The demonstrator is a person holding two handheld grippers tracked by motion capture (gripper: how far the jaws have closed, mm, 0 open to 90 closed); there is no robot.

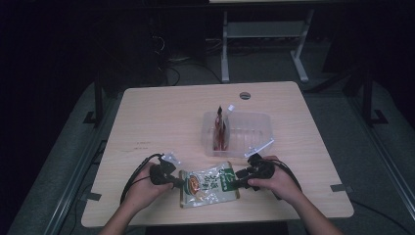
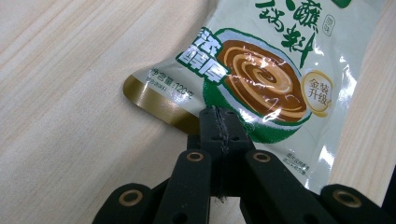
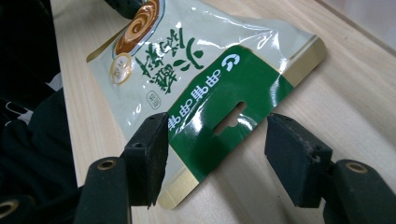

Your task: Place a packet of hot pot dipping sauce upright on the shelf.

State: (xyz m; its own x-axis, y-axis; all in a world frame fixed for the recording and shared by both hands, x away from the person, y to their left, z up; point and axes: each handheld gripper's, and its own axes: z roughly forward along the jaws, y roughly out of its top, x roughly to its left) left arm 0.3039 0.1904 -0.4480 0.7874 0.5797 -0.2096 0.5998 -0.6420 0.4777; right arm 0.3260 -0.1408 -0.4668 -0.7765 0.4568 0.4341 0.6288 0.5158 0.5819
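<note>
A: Where is the sauce packet (image 1: 209, 183) lying?

B: It is lying flat on the surface (image 1: 161, 117), close to the near edge and about midway along it, with its gold-trimmed bottom end pointing toward the left side and its green header toward the right.

A: What is the left claw (image 2: 219, 122) doing?

B: It is pinching the packet's bottom edge, jaws pressed together on the gold strip just below the picture of the brown swirl. In the high view the left claw (image 1: 172, 180) is sitting right at the packet's left end, with the left hand (image 1: 142, 188) wrapped around it.

A: And the right claw (image 3: 215, 156)?

B: It is standing wide, one jaw on each side of the green header with the hang slot, neither pad pressing on it. The right hand (image 1: 276, 181) is holding it at the packet's right end.

A: Anything else on the surface?

B: A clear plastic tub (image 1: 254, 128) is sitting near the middle, behind the packet, with a red pouch (image 1: 221, 128) standing upright inside at its left end.
</note>
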